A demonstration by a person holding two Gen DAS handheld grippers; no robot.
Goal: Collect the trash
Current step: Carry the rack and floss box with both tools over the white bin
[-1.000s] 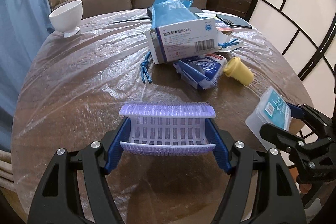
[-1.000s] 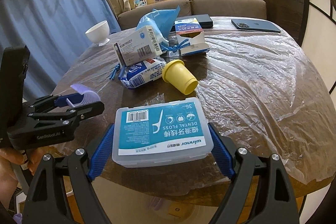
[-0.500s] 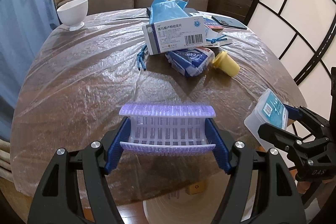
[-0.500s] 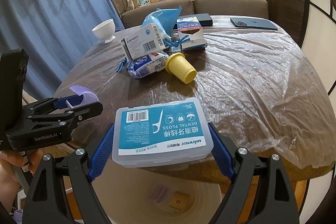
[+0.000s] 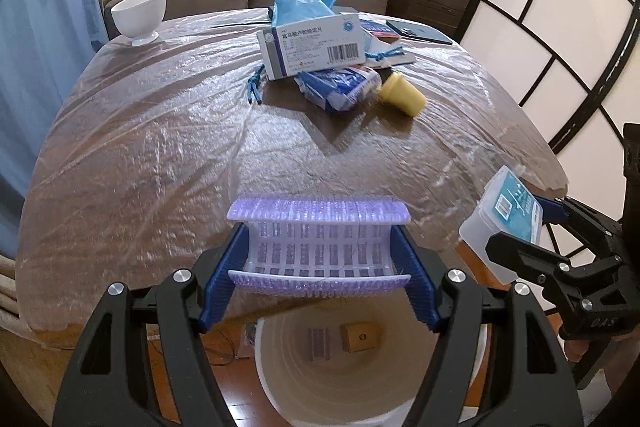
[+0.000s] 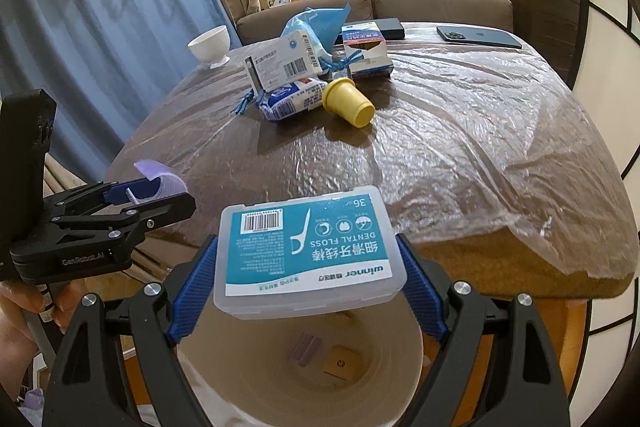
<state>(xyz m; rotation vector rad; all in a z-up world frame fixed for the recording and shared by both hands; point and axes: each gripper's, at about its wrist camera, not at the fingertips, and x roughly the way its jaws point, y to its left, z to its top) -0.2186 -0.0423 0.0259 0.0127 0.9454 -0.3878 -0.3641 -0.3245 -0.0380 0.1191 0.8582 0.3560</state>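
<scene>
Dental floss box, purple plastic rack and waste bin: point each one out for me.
dental floss box (image 6: 306,251), right wrist view, on its teal label.
purple plastic rack (image 5: 318,247), left wrist view, on its slotted middle.
waste bin (image 5: 384,387), left wrist view, on its inner wall.

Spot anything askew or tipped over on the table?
Yes. The yellow plastic cup lies on its side beside the blue-and-white tissue pack, and the white medicine box leans tilted on that pack rather than lying flat.
</scene>
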